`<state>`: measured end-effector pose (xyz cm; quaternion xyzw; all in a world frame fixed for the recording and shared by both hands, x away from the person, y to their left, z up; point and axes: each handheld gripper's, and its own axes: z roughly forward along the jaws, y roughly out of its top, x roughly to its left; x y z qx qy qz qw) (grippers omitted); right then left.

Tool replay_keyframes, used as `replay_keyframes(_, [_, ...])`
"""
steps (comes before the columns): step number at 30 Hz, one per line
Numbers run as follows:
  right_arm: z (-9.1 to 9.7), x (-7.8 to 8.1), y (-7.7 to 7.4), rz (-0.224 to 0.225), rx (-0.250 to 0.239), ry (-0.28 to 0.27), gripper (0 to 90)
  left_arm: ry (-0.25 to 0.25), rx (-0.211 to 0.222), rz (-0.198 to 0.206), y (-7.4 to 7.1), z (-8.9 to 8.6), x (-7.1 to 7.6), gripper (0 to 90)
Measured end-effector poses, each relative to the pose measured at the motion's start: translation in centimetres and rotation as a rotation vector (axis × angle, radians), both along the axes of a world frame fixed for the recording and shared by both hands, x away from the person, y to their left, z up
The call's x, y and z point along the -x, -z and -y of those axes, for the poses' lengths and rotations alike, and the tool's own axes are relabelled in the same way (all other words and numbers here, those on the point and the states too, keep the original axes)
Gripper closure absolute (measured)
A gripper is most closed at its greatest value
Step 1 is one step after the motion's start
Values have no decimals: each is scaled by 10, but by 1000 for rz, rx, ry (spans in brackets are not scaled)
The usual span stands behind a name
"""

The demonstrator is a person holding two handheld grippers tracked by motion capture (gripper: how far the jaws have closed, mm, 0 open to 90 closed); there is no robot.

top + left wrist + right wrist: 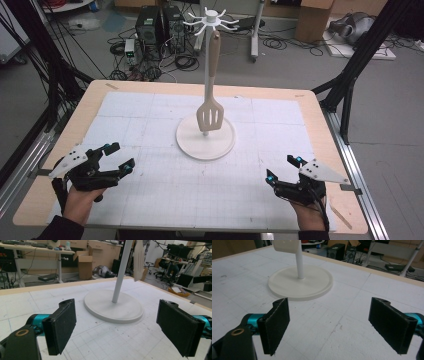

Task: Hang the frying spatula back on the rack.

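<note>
Both grippers at rest before the cream slotted plastic spatula [210, 95] hanging on the white hooked stand [205, 136].

Left gripper [119, 157] at 8 o'clock and right gripper [284, 167] at 4 o'clock gape wide, empty; approach the handle level, clamp squarely, lift clear of the hook.

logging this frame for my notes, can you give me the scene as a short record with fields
surface: white gridded mat on a wooden table
stand: white utensil rack, round base, pole, hooks on top
hanging item: beige slotted spatula, blade down, above the base
left hand-held gripper: open, holds nothing, near left of mat
right hand-held gripper: open, holds nothing, near right of mat
contact: neither touches rack or spatula
</note>
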<state>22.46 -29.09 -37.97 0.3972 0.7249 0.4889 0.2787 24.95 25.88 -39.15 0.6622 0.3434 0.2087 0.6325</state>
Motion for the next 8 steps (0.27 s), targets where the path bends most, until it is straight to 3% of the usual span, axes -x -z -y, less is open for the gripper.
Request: replay_keyframes(8, [1, -1, 1, -1, -1, -2, 159, -7, -5, -11, 2, -1, -2, 169])
